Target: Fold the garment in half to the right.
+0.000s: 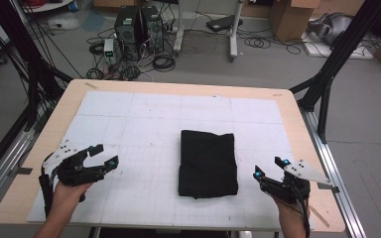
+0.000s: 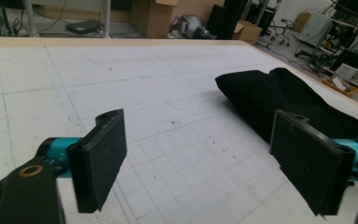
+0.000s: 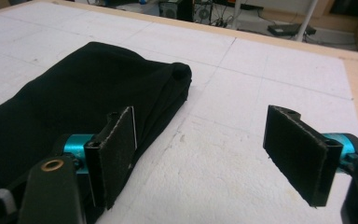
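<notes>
Even, soft overhead light; the white worktop (image 1: 129,119) reads bright without glare, shadows stay faint, and the near jaws blur slightly.

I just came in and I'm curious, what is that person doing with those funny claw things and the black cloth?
A person holds the left gripper and the right gripper, both open and holding nothing. A folded black cloth lies between them on the white mat. Neither gripper touches it.

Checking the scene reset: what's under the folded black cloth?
The folded black cloth lies flat on the white gridded mat. Mat shows on every side of it; anything beneath or between its folds is covered.
</notes>
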Motion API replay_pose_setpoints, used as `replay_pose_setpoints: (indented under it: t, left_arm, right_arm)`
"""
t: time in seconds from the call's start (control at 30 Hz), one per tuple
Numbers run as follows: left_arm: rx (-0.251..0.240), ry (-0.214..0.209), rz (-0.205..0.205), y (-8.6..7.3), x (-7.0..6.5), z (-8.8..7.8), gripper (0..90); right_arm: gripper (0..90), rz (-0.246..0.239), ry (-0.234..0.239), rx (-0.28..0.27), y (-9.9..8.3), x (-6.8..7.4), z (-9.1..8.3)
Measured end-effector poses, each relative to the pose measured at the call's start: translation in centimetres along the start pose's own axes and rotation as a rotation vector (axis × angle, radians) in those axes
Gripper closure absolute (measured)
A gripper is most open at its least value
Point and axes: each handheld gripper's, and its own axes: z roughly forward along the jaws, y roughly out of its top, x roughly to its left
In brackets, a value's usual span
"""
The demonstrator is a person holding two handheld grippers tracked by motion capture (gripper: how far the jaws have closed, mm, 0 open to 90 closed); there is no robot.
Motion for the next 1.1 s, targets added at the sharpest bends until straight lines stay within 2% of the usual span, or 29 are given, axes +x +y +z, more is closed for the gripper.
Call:
replay_pose_setpoints:
  t: [0.13,0.3,0.67,0.8,1.1]
  left_arm:
    - [0.001,-0.007,0.009,-0.09,-0.14,-0.01,18.4]
    - [0.014,-0.005,0.028,-0.23,-0.32,0.01,19.0]
    - [0.023,0.001,0.042,-0.41,-0.44,-0.11,19.4]
    - [0.025,0.005,0.04,-0.42,-0.38,-0.14,19.4]
    - [0.032,0.005,0.035,-0.59,-0.39,0.13,19.5]
  right_arm:
    - [21.1,-0.033,-0.012,-0.007,0.1,0.25,-0.51]
    - [20.8,-0.011,-0.013,-0.019,-0.05,0.02,-0.74]
    - [20.9,-0.006,-0.019,-0.019,0.02,0.3,-0.74]
    - [20.9,-0.017,-0.019,-0.02,0.03,0.35,-0.66]
    - [20.9,-0.008,-0.024,-0.009,-0.14,0.09,-0.59]
